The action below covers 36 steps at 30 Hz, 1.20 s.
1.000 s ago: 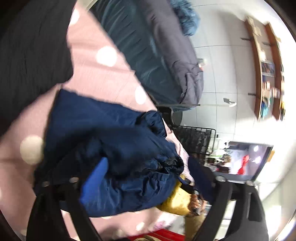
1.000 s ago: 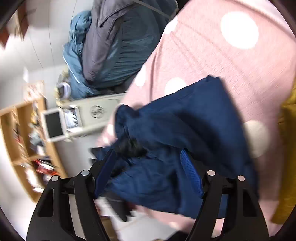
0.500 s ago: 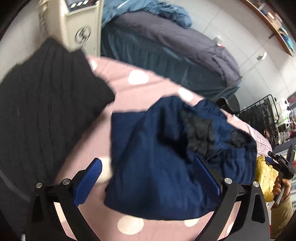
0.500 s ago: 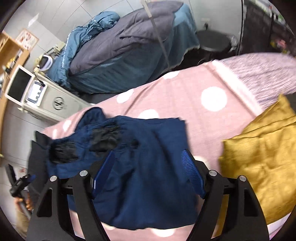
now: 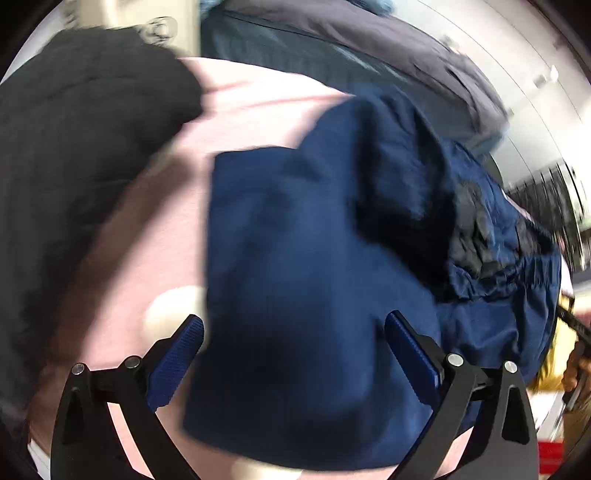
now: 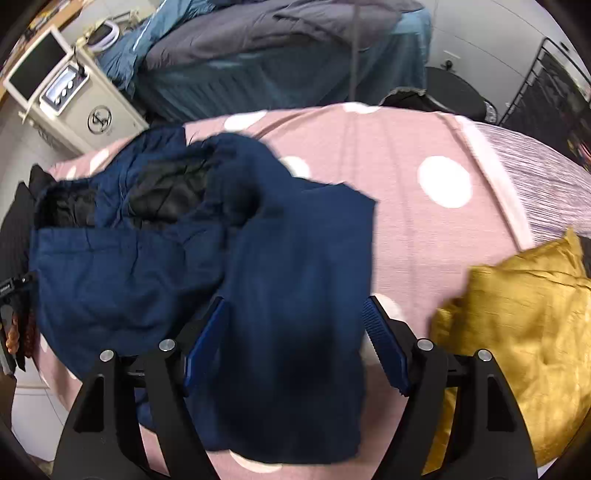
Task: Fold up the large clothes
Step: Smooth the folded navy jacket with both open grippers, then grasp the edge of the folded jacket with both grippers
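A navy blue garment with black lining [image 6: 280, 280] lies roughly folded on the pink, white-dotted bed cover [image 6: 424, 229]. It also shows in the left wrist view [image 5: 314, 266], blurred. My left gripper [image 5: 293, 347] is open and empty, hovering just above the garment's near edge. My right gripper [image 6: 295, 332] is open and empty, above the garment's folded lower part.
A black knitted cloth [image 5: 85, 147] lies to the left of the garment. A mustard-yellow cushion [image 6: 517, 332] lies at its right. Behind the pink cover stand a bed with a grey duvet [image 6: 288, 33] and a cream appliance [image 6: 77, 103].
Both grippers have let go of the garment, pulled back and swung round over it. The garment now lies on the cover. The left view has moved closer to it.
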### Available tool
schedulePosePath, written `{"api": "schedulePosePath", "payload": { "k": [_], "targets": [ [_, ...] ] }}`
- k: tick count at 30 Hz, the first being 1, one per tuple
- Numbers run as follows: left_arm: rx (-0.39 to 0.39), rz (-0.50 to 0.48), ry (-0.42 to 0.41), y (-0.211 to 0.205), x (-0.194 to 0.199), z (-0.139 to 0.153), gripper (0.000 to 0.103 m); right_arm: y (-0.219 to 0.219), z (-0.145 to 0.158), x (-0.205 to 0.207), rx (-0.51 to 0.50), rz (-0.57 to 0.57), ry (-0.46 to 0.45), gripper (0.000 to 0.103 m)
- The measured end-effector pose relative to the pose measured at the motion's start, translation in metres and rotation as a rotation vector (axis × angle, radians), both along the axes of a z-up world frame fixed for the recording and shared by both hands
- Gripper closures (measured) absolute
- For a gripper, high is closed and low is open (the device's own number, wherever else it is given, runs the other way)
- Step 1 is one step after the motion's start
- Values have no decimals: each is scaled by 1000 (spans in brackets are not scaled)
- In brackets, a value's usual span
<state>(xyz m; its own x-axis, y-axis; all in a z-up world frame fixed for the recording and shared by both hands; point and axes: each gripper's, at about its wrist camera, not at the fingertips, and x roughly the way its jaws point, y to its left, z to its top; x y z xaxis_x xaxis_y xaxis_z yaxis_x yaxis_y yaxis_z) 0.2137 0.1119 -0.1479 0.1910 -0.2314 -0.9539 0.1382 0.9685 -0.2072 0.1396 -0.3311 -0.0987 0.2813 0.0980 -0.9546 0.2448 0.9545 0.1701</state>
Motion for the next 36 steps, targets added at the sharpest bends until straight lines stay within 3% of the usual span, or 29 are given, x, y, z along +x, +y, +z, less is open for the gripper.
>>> {"api": "schedulePosePath", "payload": {
  "k": [1, 2, 3, 5, 7, 10, 13, 15, 17, 18, 19, 21, 22, 25, 27, 29, 31, 34, 36],
  "targets": [
    [48, -35, -2, -12, 1, -5, 14, 6, -5, 3, 21, 17, 13, 54],
    [85, -60, -3, -19, 2, -9, 32, 15, -11, 6, 24, 48, 46, 63],
    [117, -99, 3, -27, 3, -11, 39, 21, -14, 8, -4, 71, 68, 79],
    [111, -108, -17, -25, 6, 0, 73, 23, -10, 8, -47, 97, 77, 88],
    [76, -99, -54, -13, 13, 23, 80, 4, 11, 7, -4, 39, 23, 91],
    [7, -108, -96, 1, 33, 53, 80, -31, 55, 15, 4, -21, -98, 92],
    [84, -89, -100, -9, 53, 51, 80, -27, 74, 41, -81, -2, -143, 92],
    [102, -24, -38, -11, 63, 27, 73, -20, 55, 62, -113, -3, -76, 91],
    [58, 73, 60, -1, 69, -8, 51, -26, 20, 73, -77, -64, 28, 88],
    [27, 111, 84, 5, 67, -23, 46, -32, 1, 74, -48, -107, 74, 75],
    [8, 140, 93, 12, 63, -32, 36, -37, -23, 71, -19, -150, 130, 52],
    [-3, 173, 92, 20, 57, -34, 26, -46, -49, 57, -16, -225, 190, 34],
    [0, 183, 87, 24, 54, -30, 25, -50, -48, 51, 1, -252, 168, 34],
    [21, 182, -16, 31, 46, 6, 25, -59, -31, 32, 21, -272, 102, 34],
    [80, 122, -150, 23, 46, 41, 25, -58, -10, 29, -34, -226, 39, 34],
    [101, 40, -219, 4, 52, 62, 25, -44, 16, 35, -155, -125, -36, 34],
    [83, -51, -210, -26, 61, 70, 27, -20, 36, 43, -283, -22, -114, 32],
    [48, -113, -94, -66, 75, 57, 28, 9, 49, 65, -364, 58, -150, 31],
    [68, -115, -17, -87, 85, 39, 46, 13, 45, 85, -381, 65, -125, 31]
  ]
}}
